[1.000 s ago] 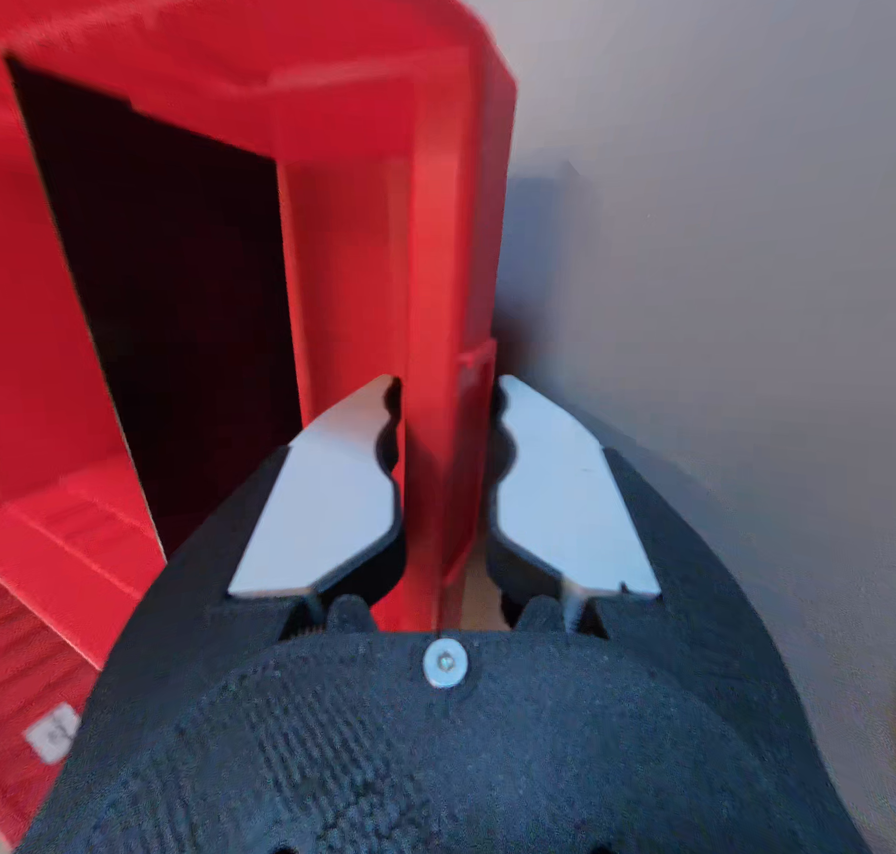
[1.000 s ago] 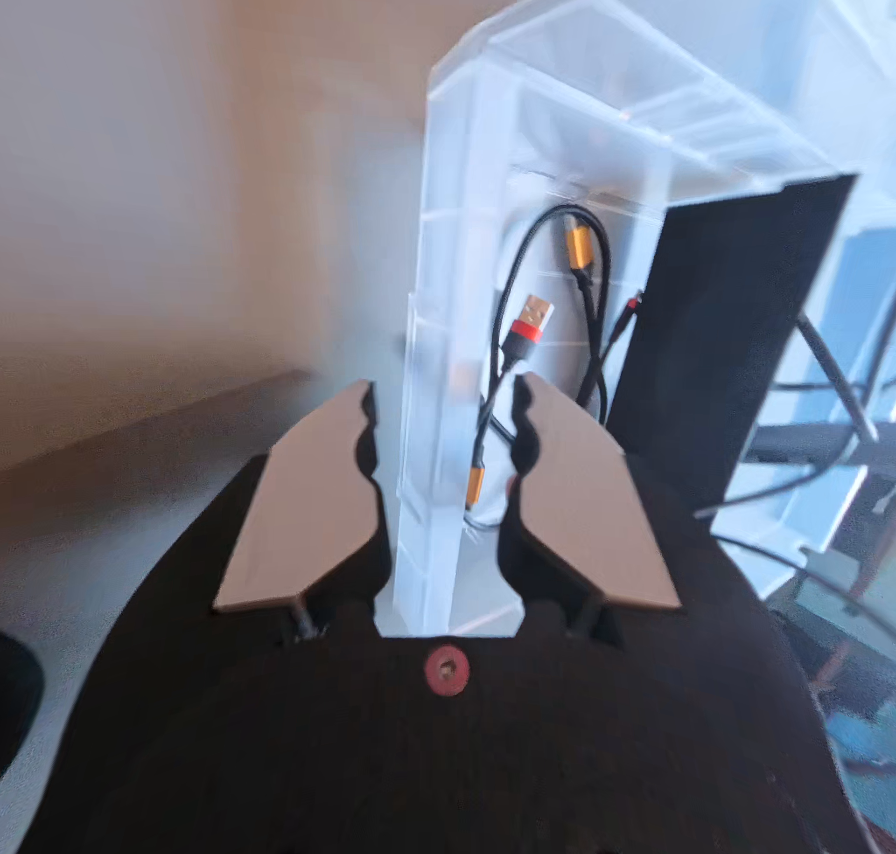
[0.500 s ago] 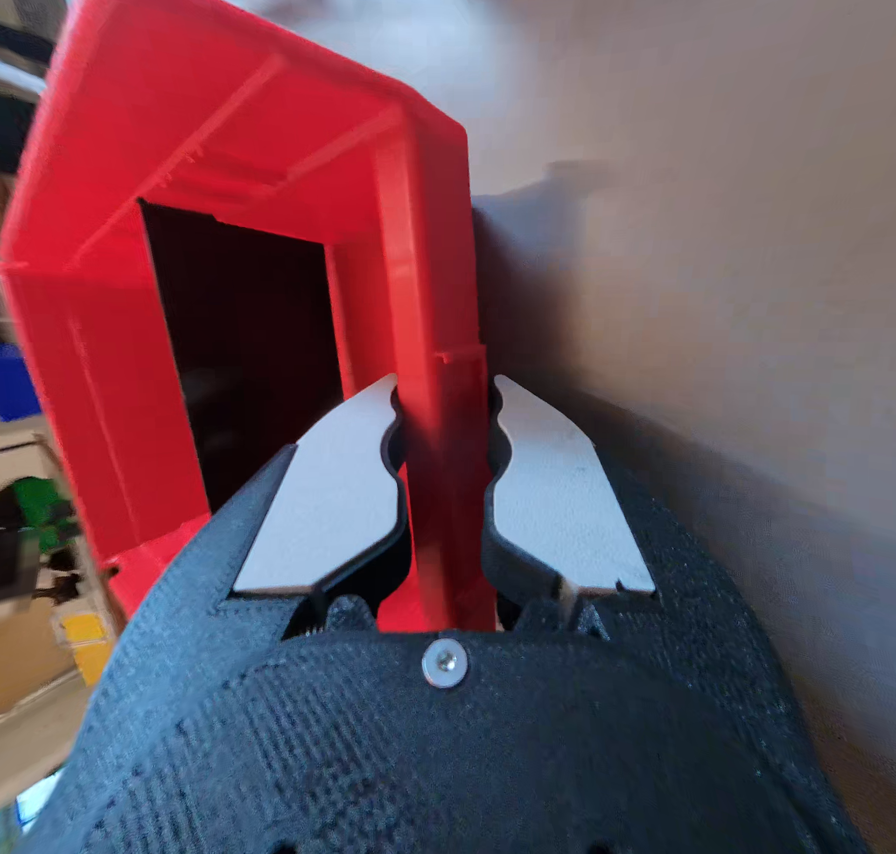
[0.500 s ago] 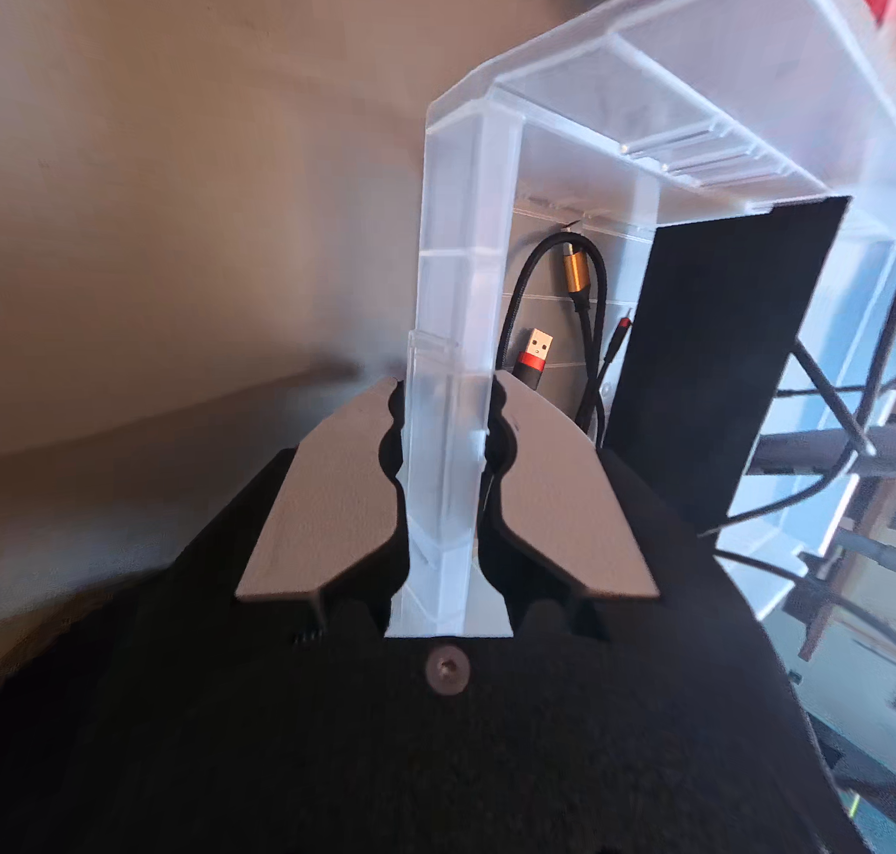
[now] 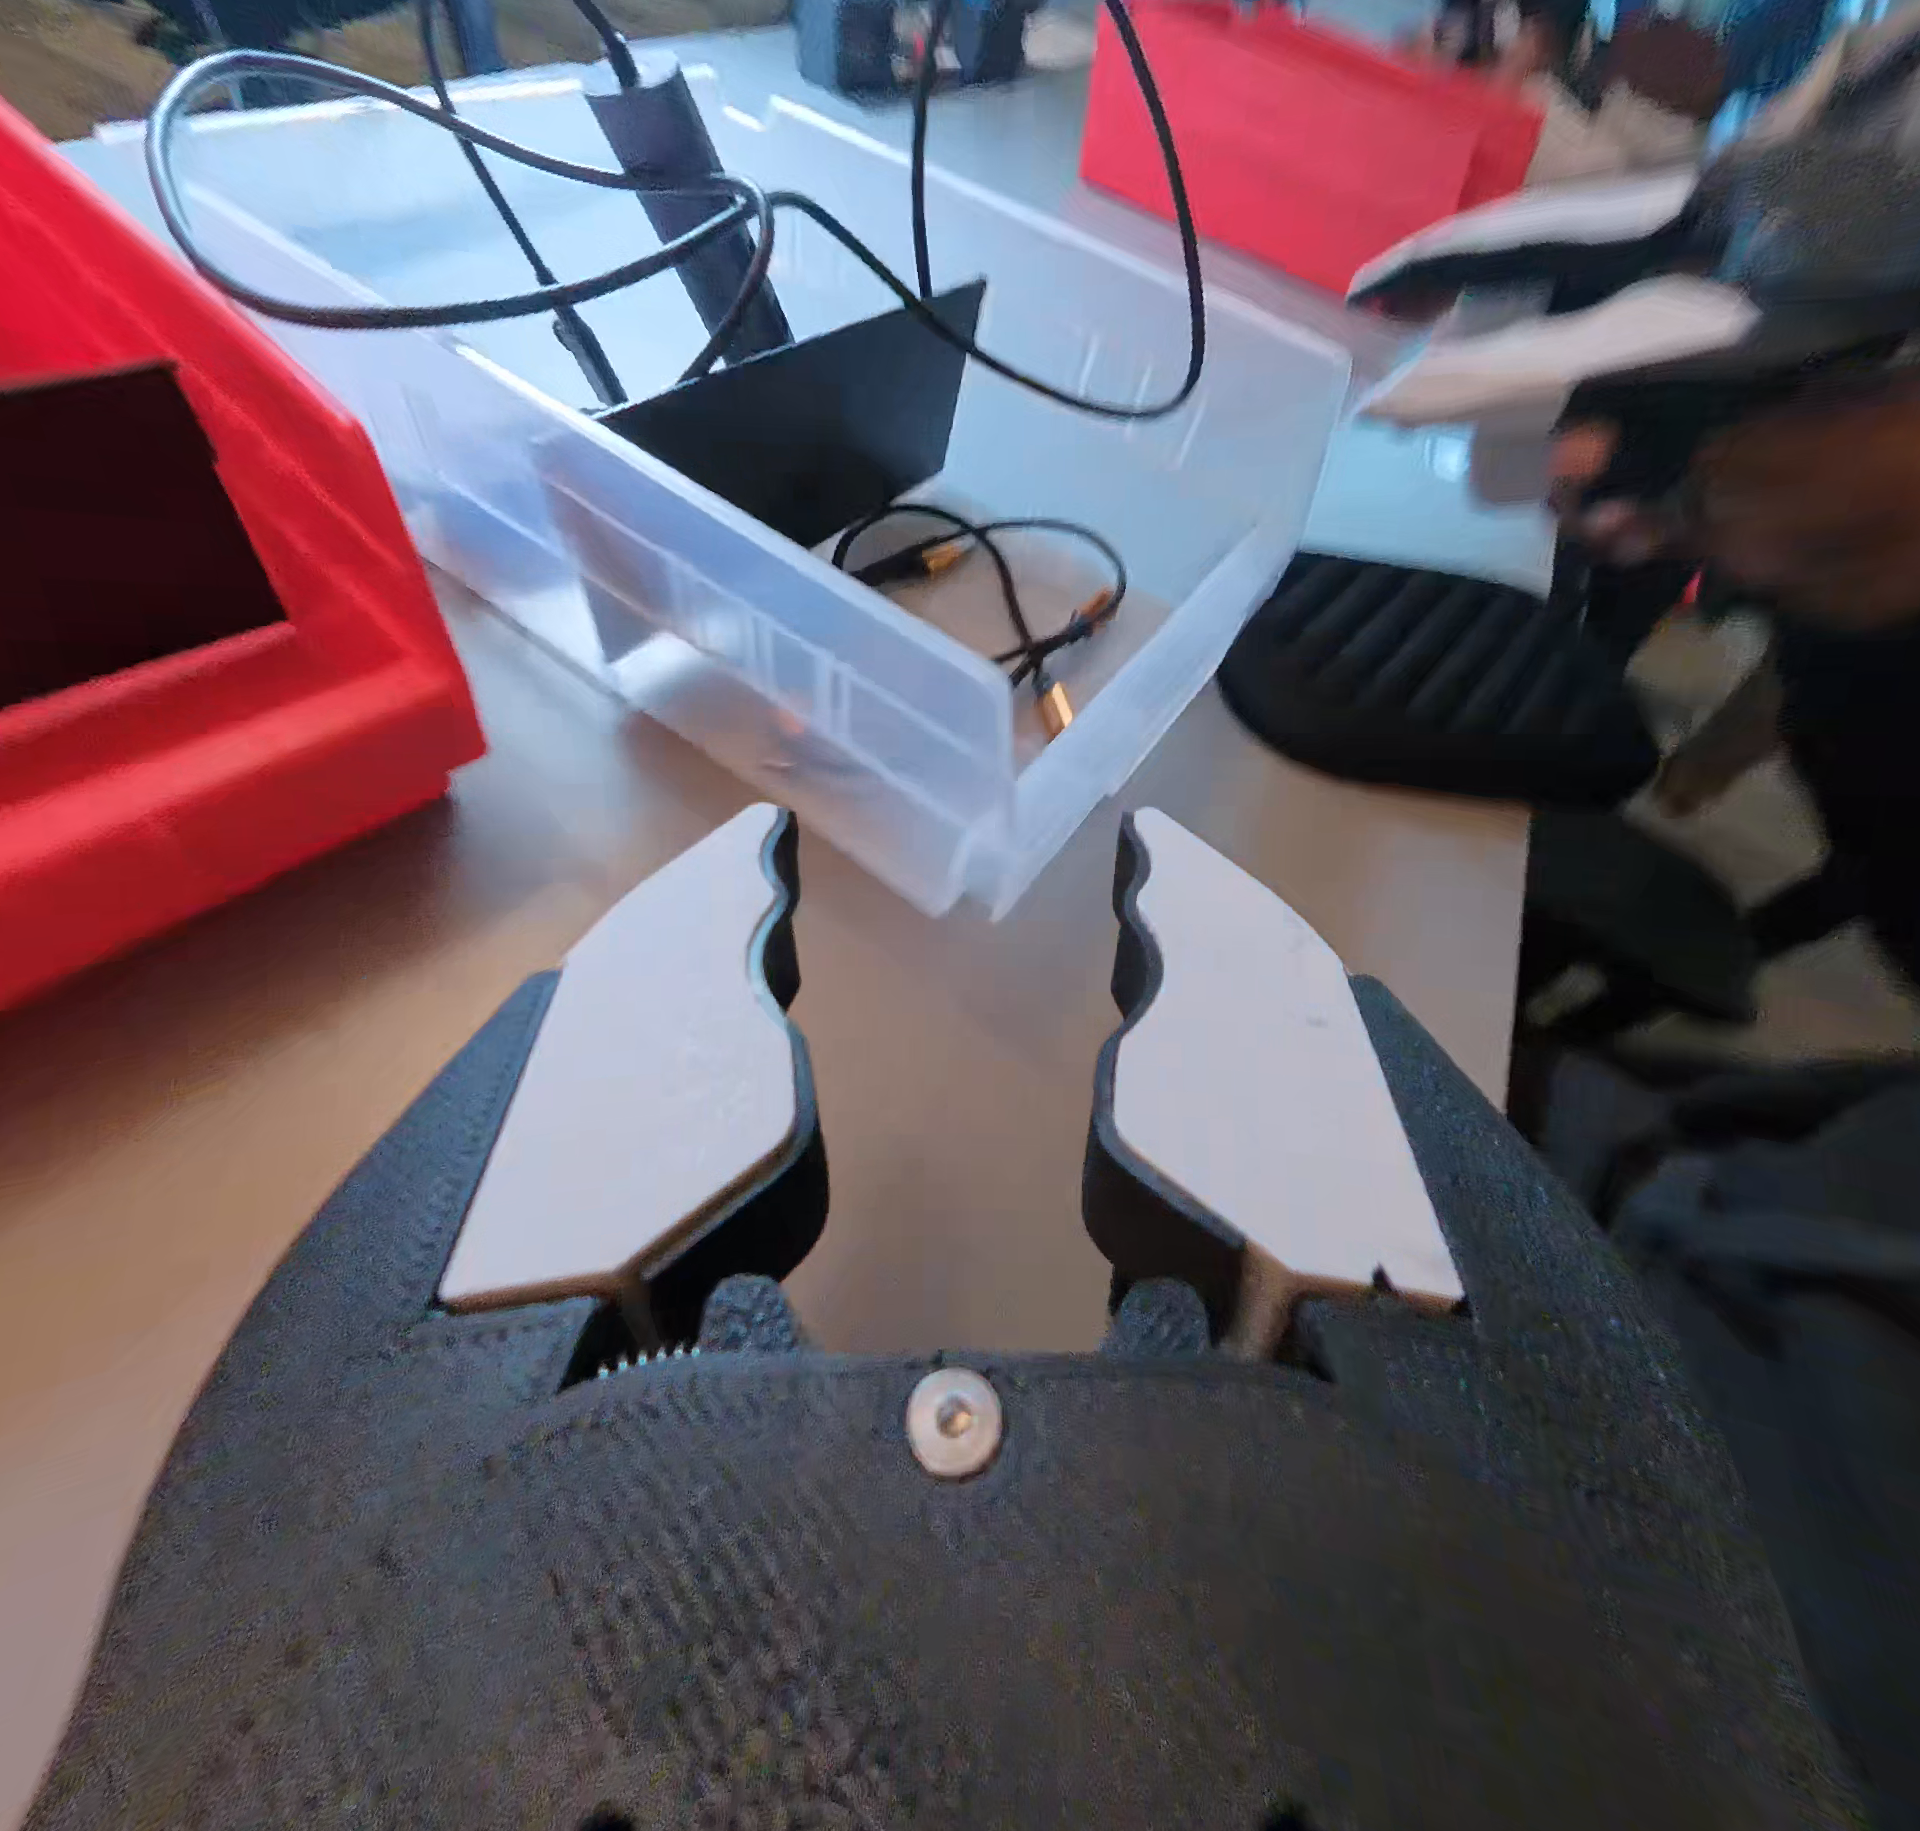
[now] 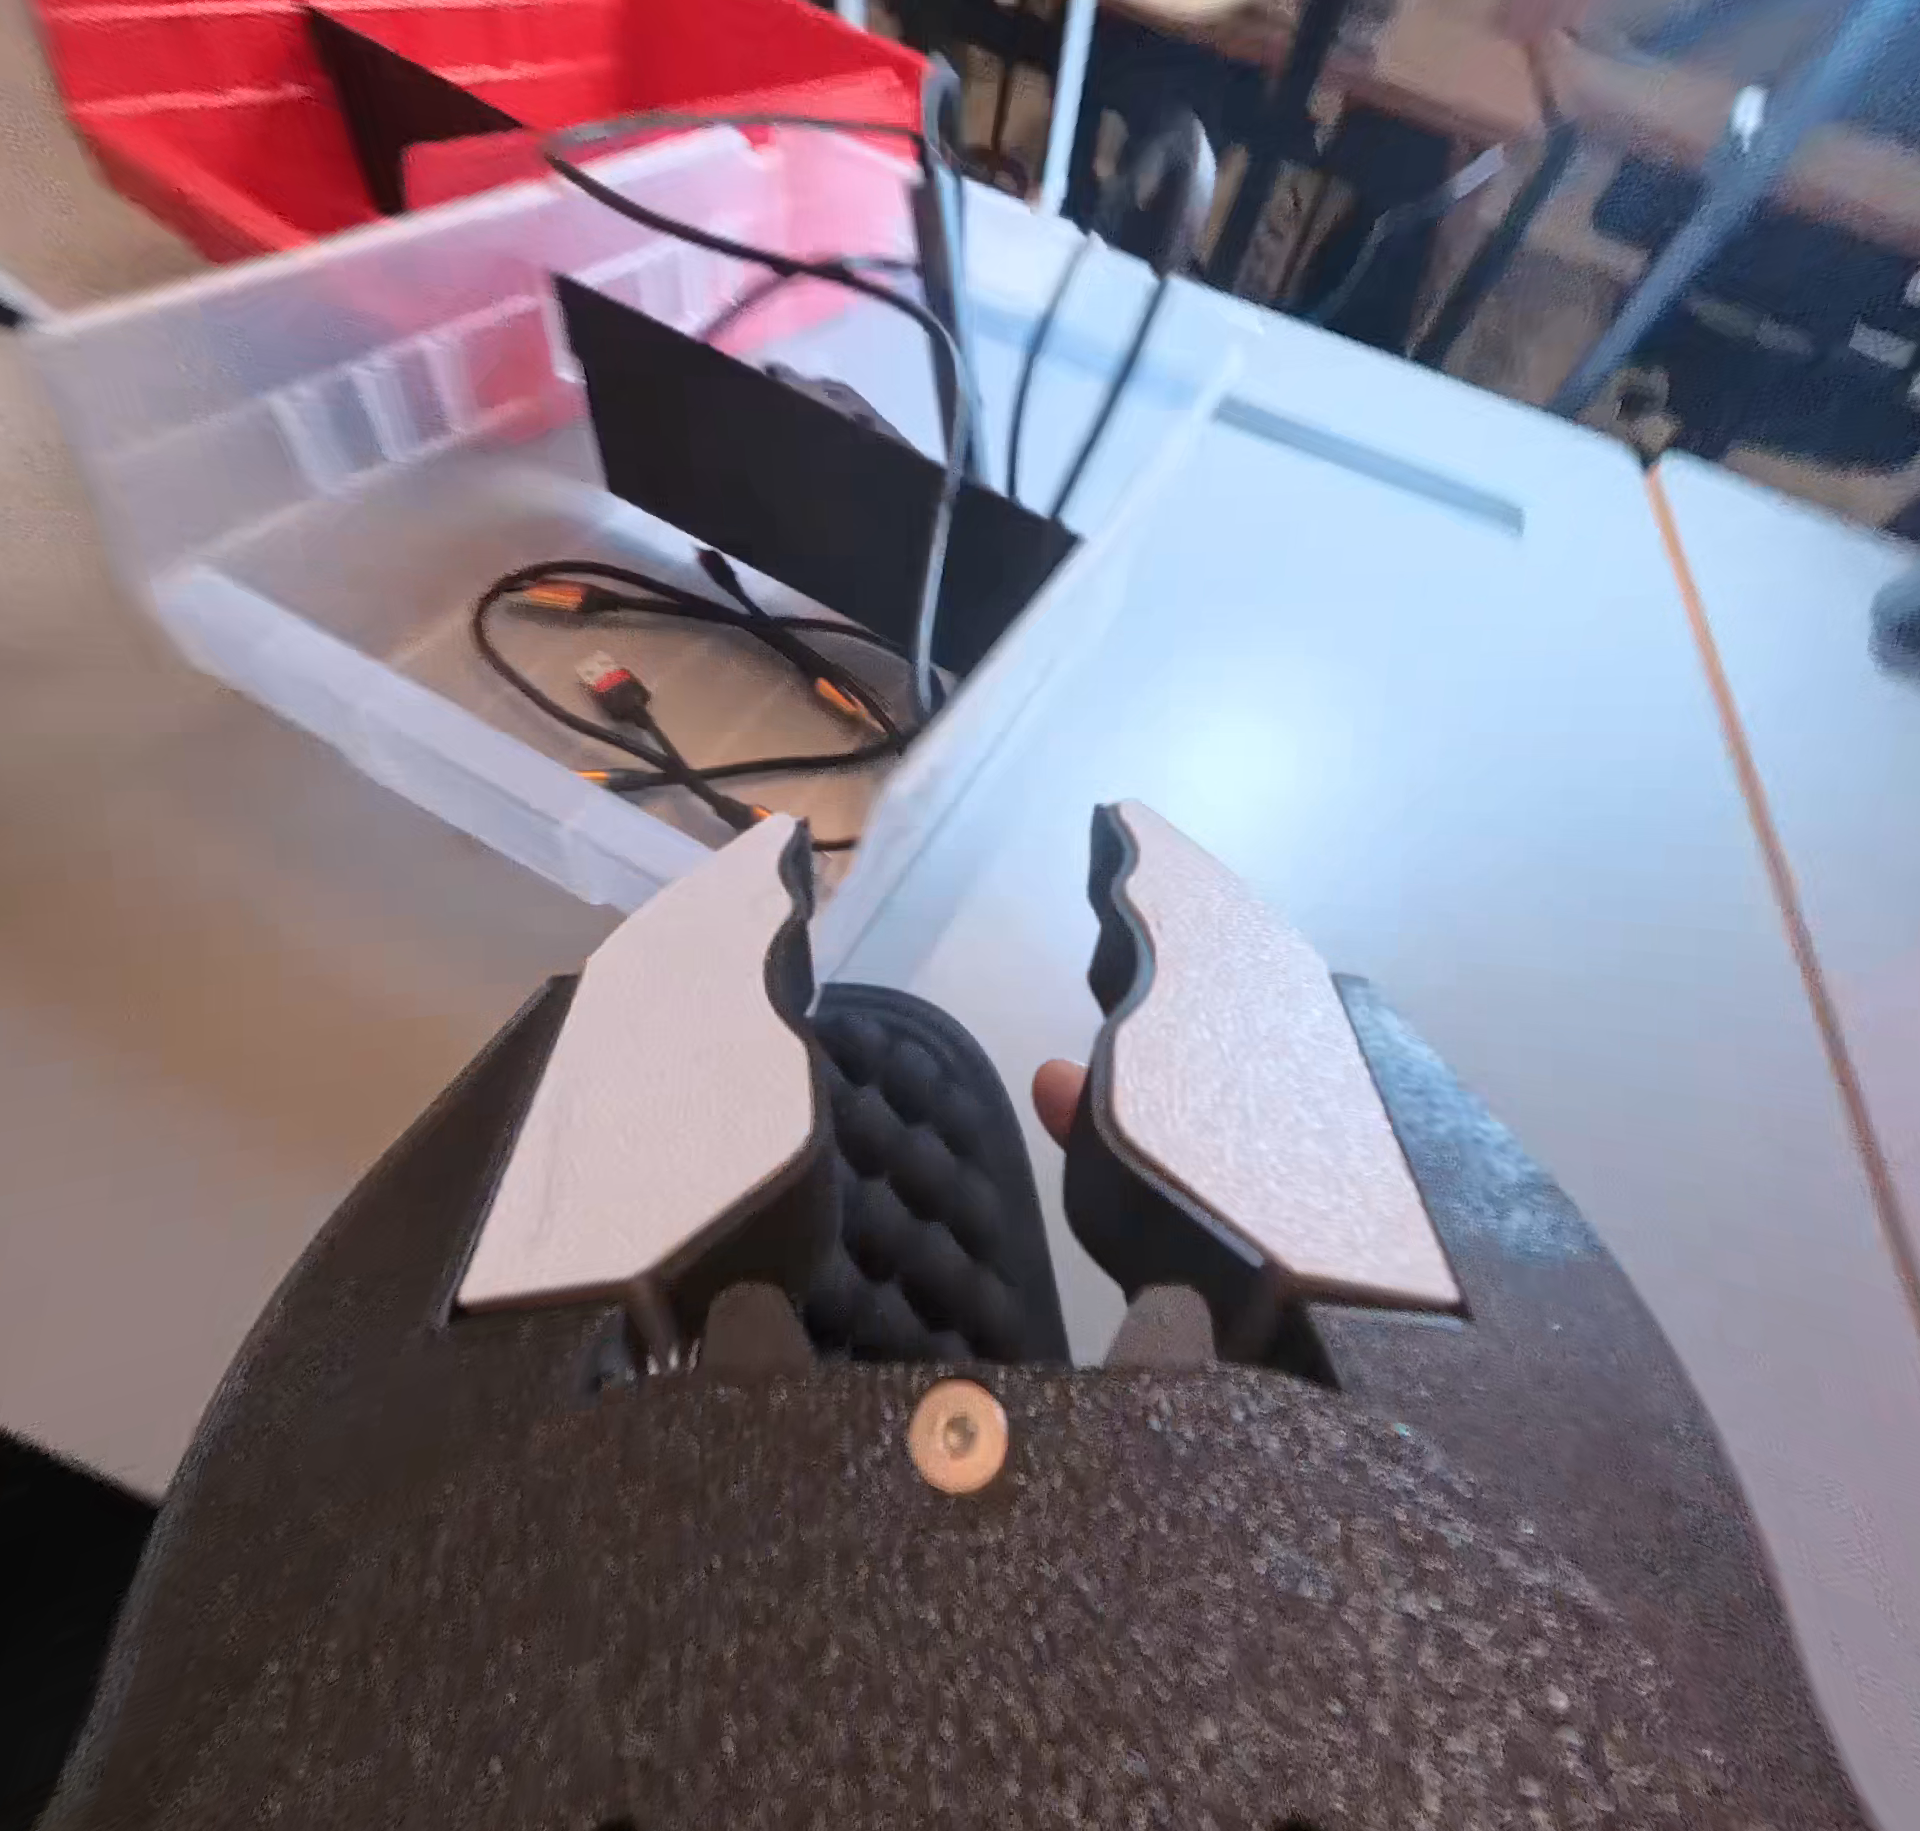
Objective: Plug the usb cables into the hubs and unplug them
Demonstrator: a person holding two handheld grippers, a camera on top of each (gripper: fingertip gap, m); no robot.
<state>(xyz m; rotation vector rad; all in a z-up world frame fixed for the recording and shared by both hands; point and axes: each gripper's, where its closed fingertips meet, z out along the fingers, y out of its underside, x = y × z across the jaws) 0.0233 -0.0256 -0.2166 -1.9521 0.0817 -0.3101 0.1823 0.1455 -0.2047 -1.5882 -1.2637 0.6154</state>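
Left claw [image 5: 956, 898] has its jaws apart and empty, hovering over the tan table [image 5: 312, 1106] just near of the translucent clear plastic bin's [image 5: 935, 721] near corner. Right claw [image 6: 945, 908] is also spread and holds nothing, its left finger overlapping the same bin's near wall [image 6: 395, 711] in the picture; contact can't be told. The task's thin black USB cables with orange-and-red plug ends [image 6: 665, 701] lie loosely coiled on the bin floor in the near compartment, in front of a black flat divider panel [image 6: 769, 493]. Behind the divider a dark slim stick-shaped piece, probably a hub [image 5: 686, 202], stands tilted, with more black cable looping up out of the bin [image 5: 1164, 171]. Judgement: the cables are light, floppy and tangled, so pulling one will likely drag the others; take hold at the stiff plug housing just behind the metal tip, not on the cord. The hub looks light too and would likely need bracing when plugging. The left view alone shows the right claw [image 5: 1538, 327], blurred at far right, the upright hub and a black ribbed pad [image 5: 1434, 680] beside the bin. The right view alone shows the red-collared plug [image 6: 608, 680] clearly; a red plastic bin [image 6: 260, 119] sits behind the clear one.
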